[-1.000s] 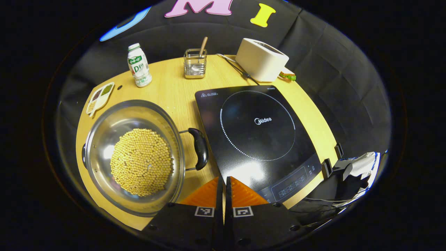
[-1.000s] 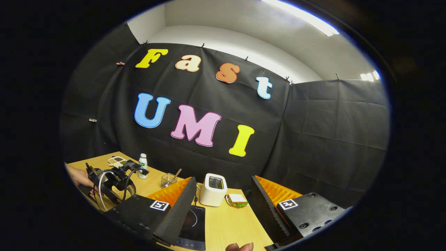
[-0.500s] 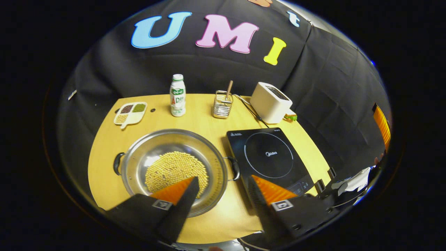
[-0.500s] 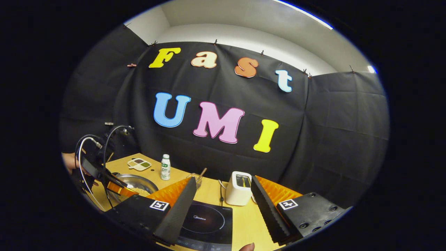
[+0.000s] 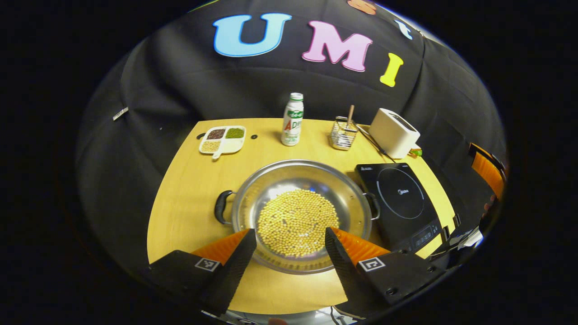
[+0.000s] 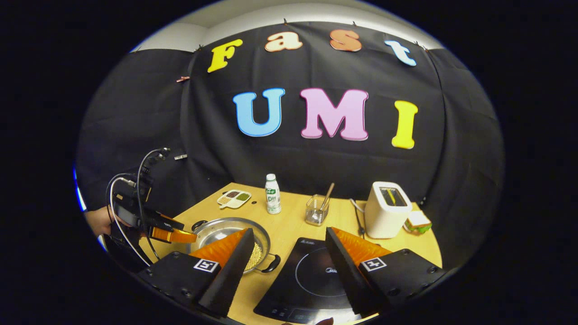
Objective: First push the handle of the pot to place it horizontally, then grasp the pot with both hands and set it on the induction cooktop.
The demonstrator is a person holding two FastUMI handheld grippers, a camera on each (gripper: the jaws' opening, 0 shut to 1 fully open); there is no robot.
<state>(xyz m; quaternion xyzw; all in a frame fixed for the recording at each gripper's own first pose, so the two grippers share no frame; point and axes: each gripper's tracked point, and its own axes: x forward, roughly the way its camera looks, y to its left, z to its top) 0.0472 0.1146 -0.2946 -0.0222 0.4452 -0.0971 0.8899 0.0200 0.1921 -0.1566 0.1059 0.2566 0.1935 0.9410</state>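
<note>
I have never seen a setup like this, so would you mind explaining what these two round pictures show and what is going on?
A person holds a two-finger claw in each hand; a fisheye camera rides on each, looking along its fingers. In the left gripper view, the left claw is open above a steel pot of yellow beans, holding nothing. The right gripper view shows the right claw, also open and empty, above the black induction cooktop, with the other claw farther off at the left. On the wooden table also stand a bottle, a small divided dish, a wire holder and a white toaster. The pot sits beside the cooktop, not on it.
</note>
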